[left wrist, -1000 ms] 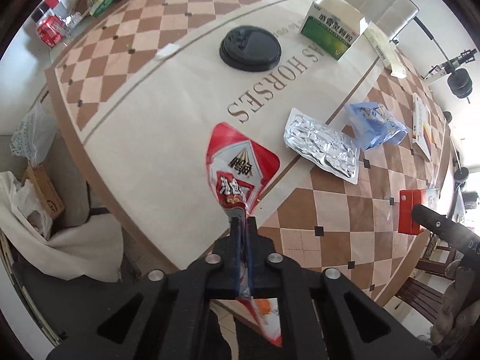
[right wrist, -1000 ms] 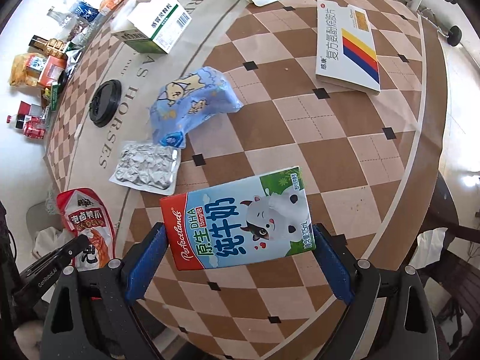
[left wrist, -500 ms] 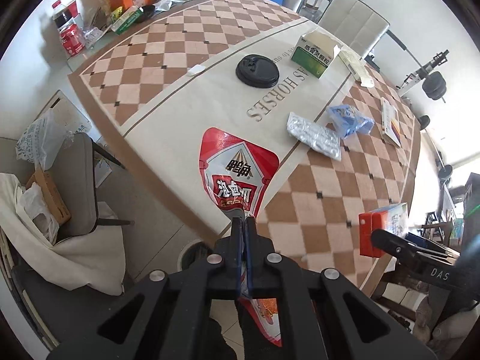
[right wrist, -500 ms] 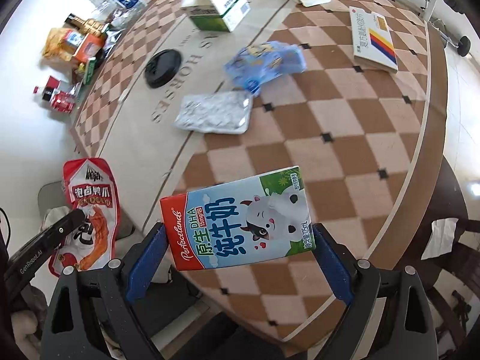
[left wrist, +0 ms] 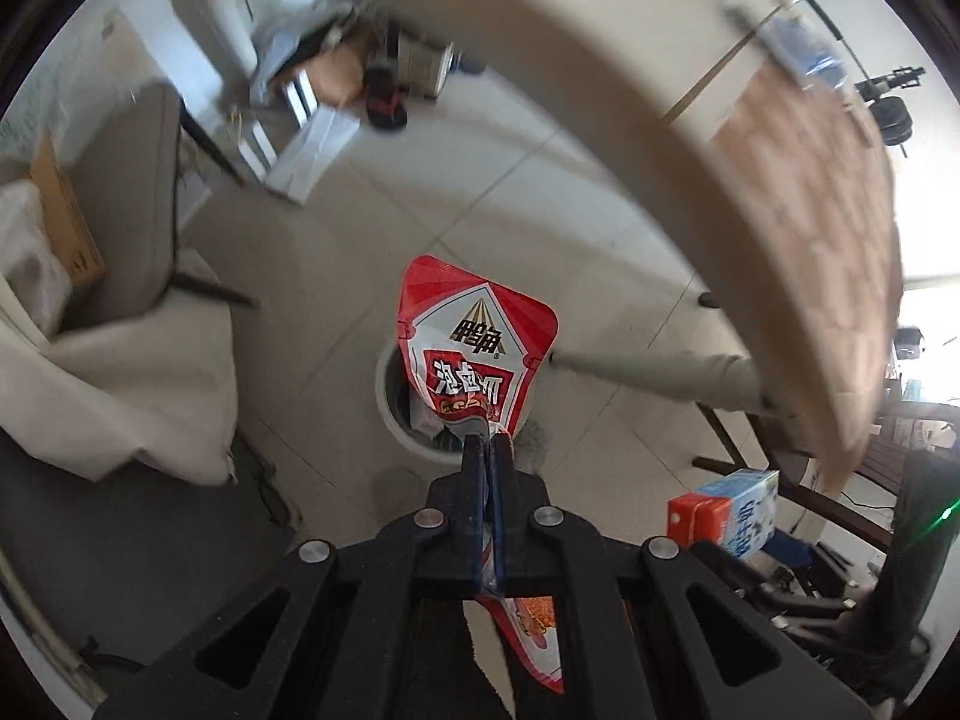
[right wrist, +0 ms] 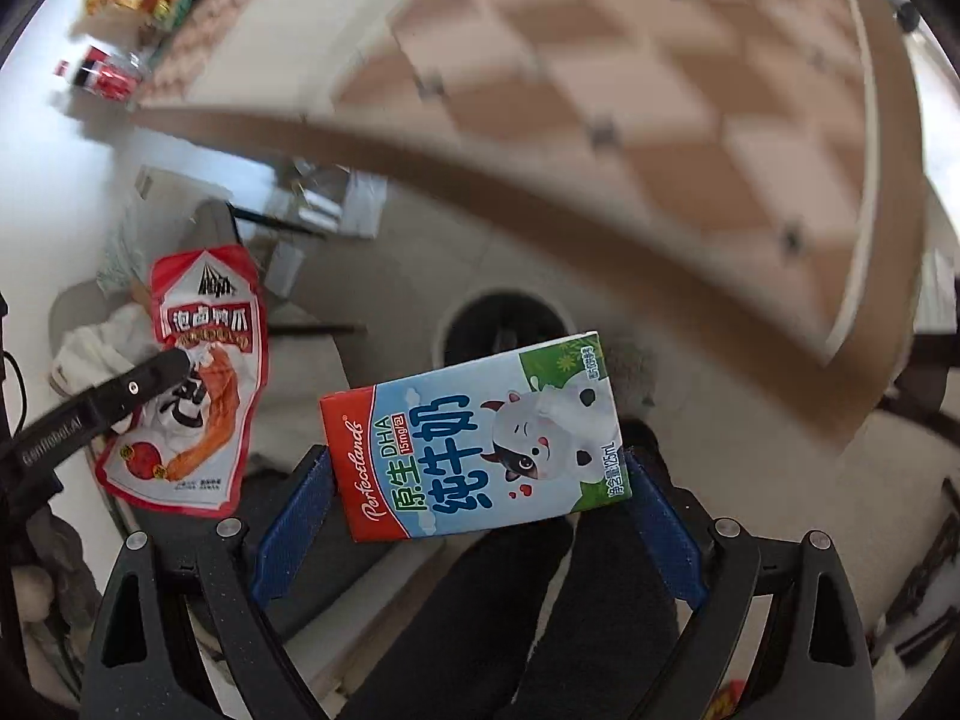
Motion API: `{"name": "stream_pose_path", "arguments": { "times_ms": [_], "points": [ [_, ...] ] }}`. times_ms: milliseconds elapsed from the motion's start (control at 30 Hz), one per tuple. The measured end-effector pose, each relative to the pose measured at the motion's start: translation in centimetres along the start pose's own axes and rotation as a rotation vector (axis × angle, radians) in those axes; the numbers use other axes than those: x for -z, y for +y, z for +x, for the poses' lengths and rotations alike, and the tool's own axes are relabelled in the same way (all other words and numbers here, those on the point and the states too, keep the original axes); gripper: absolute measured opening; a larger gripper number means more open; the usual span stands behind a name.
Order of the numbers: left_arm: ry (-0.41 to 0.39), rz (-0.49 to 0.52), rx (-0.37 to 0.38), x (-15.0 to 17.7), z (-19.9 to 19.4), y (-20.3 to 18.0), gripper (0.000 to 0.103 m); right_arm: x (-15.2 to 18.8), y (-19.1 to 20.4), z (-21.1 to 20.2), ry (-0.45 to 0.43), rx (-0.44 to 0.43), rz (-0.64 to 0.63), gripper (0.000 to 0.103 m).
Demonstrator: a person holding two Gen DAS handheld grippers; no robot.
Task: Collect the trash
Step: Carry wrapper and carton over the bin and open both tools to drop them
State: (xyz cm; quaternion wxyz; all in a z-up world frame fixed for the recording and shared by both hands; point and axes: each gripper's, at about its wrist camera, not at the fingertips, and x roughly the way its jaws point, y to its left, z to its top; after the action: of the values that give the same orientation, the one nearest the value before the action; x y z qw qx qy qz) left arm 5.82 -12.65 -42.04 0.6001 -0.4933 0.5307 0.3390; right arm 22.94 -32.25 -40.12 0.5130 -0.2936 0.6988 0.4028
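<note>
Red-and-white foil: snack pouch (left wrist: pixel 477 360), pinched by its lower end in the left gripper (left wrist: pixel 487 450), whose jaws are clenched on it with no gap showing.
Cardboard, blue, white and red: milk carton (right wrist: pixel 474 438), grasped across its two short ends by the right gripper (right wrist: pixel 477 483), blue pads (right wrist: pixel 294 516) pressing each end.
Change, left view: a second ago the pouch hung over the table (left wrist: pixel 810 192) near its front edge, with a black lid, a foil blister sheet and a blue wrapper lying beyond it; now it hangs over the tiled floor (left wrist: pixel 540 192), directly above a round white-rimmed bin (left wrist: pixel 390 408).
Change, right view: the carton was over the checkered tabletop; now the table's rounded edge lies behind it and the dark bin mouth (right wrist: pixel 504 330) shows just past the carton's upper edge.
Grip: unchanged on both items across the frames.
Meaning for task: judged as the carry nearly done and the drop not yet made; both pieces are off the table and near or over the bin, and letting go looks like the step in hand. More litter remains on the table.
Blur: heavy on table and floor in both views, so their small detail is unreadable.
Writing, carton: "Perfectlands", "DHA", large blue Chinese characters, a cartoon cow.
Writing, pouch: Chinese characters under a pyramid emblem; a drawn orange claw.
Writing, left gripper housing seen from the right: "GenRobot.AI".
</note>
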Motion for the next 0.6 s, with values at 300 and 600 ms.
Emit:
{"name": "stream_pose_path", "arguments": {
  "times_ms": [300,600],
  "points": [
    [0.149,-0.012,-0.023,-1.5,17.3,3.4,0.001,0.5,-3.3,18.5,0.065,0.057,0.023,0.095],
    [0.179,0.002,-0.083,-1.5,24.0,5.9,0.024,-3.5,-6.0,30.4,0.125,0.023,0.014,0.101]
  ]
}}
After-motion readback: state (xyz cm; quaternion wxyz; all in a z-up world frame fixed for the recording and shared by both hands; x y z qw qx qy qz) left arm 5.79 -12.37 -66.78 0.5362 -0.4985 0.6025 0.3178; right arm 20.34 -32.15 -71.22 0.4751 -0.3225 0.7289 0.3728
